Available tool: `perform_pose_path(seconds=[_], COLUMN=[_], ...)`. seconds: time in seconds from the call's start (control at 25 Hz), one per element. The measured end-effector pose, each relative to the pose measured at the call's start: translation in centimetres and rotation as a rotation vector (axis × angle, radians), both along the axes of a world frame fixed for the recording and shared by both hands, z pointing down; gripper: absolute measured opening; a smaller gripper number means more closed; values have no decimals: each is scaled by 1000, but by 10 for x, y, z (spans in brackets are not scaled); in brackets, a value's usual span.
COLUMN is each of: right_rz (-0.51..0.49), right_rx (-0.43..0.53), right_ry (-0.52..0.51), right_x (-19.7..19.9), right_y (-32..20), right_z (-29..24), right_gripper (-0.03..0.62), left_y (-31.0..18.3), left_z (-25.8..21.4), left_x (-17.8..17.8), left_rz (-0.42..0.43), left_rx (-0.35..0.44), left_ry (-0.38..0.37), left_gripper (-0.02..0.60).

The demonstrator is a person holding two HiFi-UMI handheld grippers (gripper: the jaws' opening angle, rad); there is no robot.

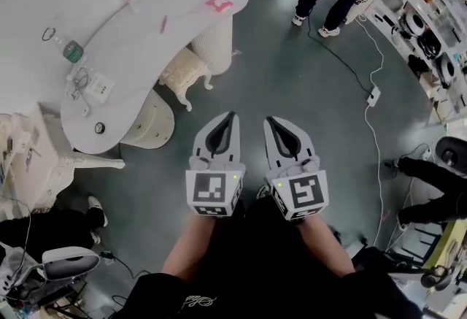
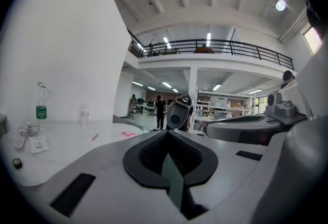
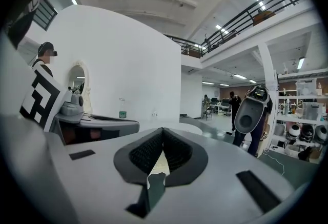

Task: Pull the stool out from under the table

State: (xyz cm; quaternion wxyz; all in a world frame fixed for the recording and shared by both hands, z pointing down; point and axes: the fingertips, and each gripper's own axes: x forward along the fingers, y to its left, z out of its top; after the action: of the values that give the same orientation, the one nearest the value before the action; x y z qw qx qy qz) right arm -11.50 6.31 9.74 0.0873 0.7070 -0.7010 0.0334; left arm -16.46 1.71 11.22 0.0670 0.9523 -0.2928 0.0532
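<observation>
We've got both grippers side by side out front over bare floor (image 1: pixel 292 91), aimed roughly toward the table (image 1: pixel 146 47) but well apart from it. Left gripper (image 1: pixel 230 117): fingers pressed together, nothing btwn them. Right gripper (image 1: pixel 270 122): same, shut & empty. That fits, we think: nothing's in reach yet, so there's no reason to hold them wide.

The stool (image 1: pixel 184 78), white w/ carved legs, sits tucked under the table's curved near edge, just beside the ribbed pedestal (image 1: pixel 215 44). Its seat is mostly hidden by the top and its legs poke out our way.

We judge this as the approach, w/ the pull not yet begun. Next we'd need to get close, open up, and take a leg or the seat rim. One risk is bumping the pedestal and shaking the bottle (image 1: pixel 71 52) by the table's wall-side edge.
</observation>
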Motion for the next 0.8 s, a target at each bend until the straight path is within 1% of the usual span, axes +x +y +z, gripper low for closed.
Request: perform_pose_path(seconds=[0.12,0.24,0.36,0.48,0.56,0.64,0.72,0.8], right_rz=[-29,-85,-171,-291,-347,-371,-387,-406], right_rx=[4,0,13,62,92,110,106,95], right_ry=[-3,-16,-26,-17,-14,-11,-4,-3], right_x=[14,27,43,64,88,120,151,177], right_y=[-13,-29,-52,-80,-94,-104,-116,-123], right_z=[0,6,7,-5,-16,-26,-28,-26], right_gripper=[6,6,6,6,6,6,6,6], left_y=[-11,-22,-40,-62,-69,-71,-79,-87], left_z=[2,6,10,11,10,7,6,8], left_x=[13,25,42,68,96,126,150,165], left_rz=[-26,-75,-148,-239,-269,-287,-323,-360], left_rx=[0,3,14,27,33,34,27,31], left_ry=[-4,-22,-41,-56,-62,-54,-52,-85], left_gripper=[6,6,6,6,6,6,6,6])
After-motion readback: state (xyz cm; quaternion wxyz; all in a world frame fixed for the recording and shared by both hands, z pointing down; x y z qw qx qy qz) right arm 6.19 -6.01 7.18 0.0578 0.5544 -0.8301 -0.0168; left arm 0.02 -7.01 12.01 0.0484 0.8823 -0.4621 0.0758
